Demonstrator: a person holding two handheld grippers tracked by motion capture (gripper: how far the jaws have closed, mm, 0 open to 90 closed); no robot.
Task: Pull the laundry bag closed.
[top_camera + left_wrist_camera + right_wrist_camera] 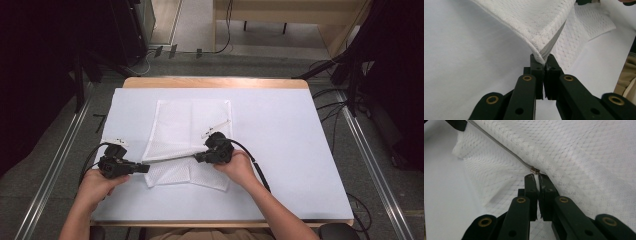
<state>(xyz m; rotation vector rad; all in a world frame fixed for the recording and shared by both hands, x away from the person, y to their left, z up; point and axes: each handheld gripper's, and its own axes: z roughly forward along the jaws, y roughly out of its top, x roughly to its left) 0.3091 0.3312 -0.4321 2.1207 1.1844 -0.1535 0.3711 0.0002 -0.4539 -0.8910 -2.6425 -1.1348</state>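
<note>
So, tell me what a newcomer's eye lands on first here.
A white mesh bag lies mid-table on the white table cover, its near part lifted. A grey zipper runs taut between the two grippers: the left gripper is clamped on the bag's corner at the zipper's end, and the right gripper pinches the white pull tab beside the small metal slider.

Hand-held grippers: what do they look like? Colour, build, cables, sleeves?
Both are black. The left hand-held gripper has two flat linkage arms with brass-coloured pivot pins ending in blocky black jaws; the right hand-held gripper is built the same. In the high view a black cable trails from each, and a small white piece sits on the left one. The forearms are unsleeved.
</note>
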